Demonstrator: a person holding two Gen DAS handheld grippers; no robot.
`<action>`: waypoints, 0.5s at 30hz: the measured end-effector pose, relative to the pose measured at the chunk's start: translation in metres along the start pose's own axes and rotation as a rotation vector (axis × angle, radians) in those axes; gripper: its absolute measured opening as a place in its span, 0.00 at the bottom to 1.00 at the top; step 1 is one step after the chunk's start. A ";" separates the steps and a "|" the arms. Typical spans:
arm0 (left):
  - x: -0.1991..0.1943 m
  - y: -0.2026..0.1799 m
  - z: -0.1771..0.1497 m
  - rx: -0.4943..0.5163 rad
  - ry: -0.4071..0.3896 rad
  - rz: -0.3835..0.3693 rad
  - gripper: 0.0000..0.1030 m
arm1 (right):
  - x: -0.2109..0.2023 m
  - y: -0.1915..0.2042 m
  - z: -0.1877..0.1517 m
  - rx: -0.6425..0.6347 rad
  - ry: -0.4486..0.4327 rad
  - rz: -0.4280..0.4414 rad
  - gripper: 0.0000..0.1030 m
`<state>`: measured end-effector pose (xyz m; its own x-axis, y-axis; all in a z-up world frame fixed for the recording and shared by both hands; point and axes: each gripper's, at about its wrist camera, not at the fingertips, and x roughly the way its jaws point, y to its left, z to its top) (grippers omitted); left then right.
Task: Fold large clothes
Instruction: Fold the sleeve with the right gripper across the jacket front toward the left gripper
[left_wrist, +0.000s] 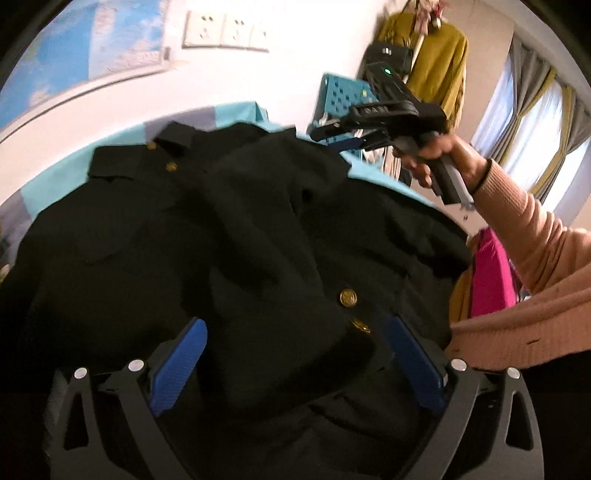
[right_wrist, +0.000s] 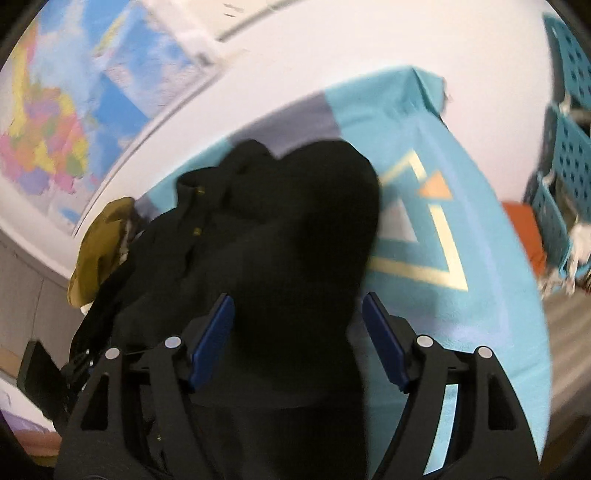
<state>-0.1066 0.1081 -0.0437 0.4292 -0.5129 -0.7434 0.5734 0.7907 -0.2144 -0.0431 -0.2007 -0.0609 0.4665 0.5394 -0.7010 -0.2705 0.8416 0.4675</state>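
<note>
My left gripper (left_wrist: 295, 365) is hanging with its blue pads wide apart over the black wool jacket with gold buttons (left_wrist: 229, 236), which is lying on the turquoise patterned cloth (right_wrist: 461, 229). My right gripper (right_wrist: 297, 343) is also standing open, with a black fold between the pads, not pinched.

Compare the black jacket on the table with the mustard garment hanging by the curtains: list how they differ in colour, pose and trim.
The black jacket is black; the mustard garment is yellow-green.
The jacket lies rumpled and partly folded on the turquoise cloth; the mustard garment hangs upright.
The jacket shows gold buttons; none are visible on the mustard garment.
Both are large tops.
</note>
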 end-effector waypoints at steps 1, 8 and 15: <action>0.005 -0.002 0.000 0.005 0.012 0.005 0.93 | 0.003 -0.004 -0.002 0.013 0.000 0.011 0.70; -0.011 0.044 0.014 -0.161 -0.005 0.059 0.08 | 0.009 -0.003 -0.004 0.009 -0.021 0.103 0.70; -0.069 0.116 0.004 -0.342 -0.089 0.202 0.19 | 0.013 -0.014 0.008 0.049 -0.038 0.132 0.70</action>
<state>-0.0669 0.2342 -0.0144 0.5766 -0.3513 -0.7376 0.2130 0.9362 -0.2794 -0.0269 -0.2063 -0.0723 0.4616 0.6428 -0.6113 -0.2904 0.7606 0.5806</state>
